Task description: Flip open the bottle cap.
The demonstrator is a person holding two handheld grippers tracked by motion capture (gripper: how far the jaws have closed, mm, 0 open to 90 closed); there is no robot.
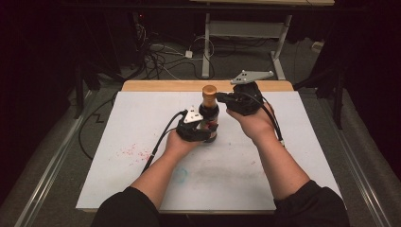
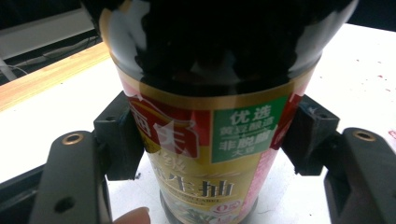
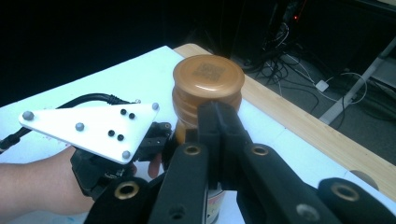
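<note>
A dark soy sauce bottle (image 1: 209, 111) with a gold and red label (image 2: 205, 154) stands upright at the middle of the white table (image 1: 142, 184). My left gripper (image 1: 202, 131) is shut on the bottle's lower body, one pad (image 2: 119, 137) on each side. The bottle's orange-brown cap (image 3: 208, 77) is on. My right gripper (image 3: 217, 123) is shut with nothing between its jaws, and its tips rest against the neck just below the cap. In the high view, the right gripper (image 1: 226, 98) comes at the neck from the right.
A wooden strip (image 1: 156, 85) runs along the table's far edge. Red specks (image 1: 132, 152) and a faint blue ring (image 1: 179, 175) mark the board at the near left. Cables (image 1: 161, 56) and white desk legs (image 1: 206, 42) are on the floor beyond.
</note>
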